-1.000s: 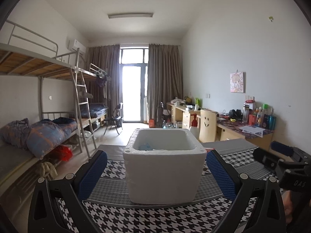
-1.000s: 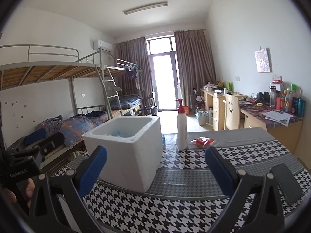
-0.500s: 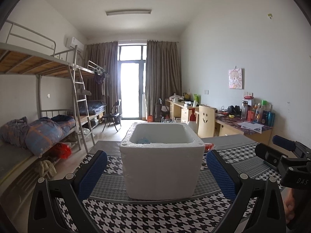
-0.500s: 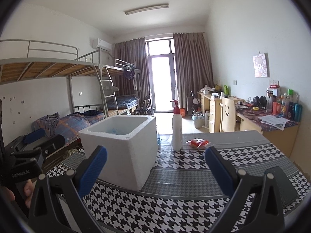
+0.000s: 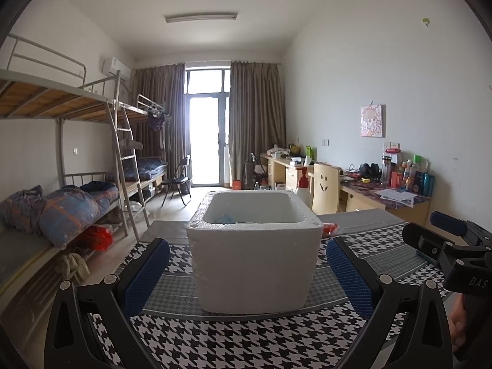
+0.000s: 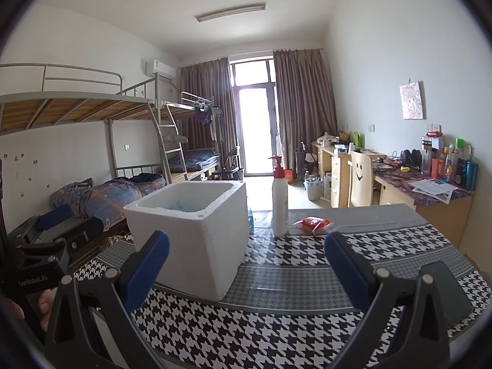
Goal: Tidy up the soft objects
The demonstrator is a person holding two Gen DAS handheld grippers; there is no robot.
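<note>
Both grippers wide open, empty, facing the foam box

The left gripper (image 5: 247, 272) frames the foam box (image 5: 255, 261) at centre; the right gripper (image 6: 246, 269) should approach the red packet (image 6: 313, 224) right of centre on the desk (image 6: 276, 323) low, pinching gently.

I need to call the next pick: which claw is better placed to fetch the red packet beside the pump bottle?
Probably the right claw: open and empty, it looks straight at the red packet by the pump bottle. For the left claw, the foam box hides most of it.
</note>
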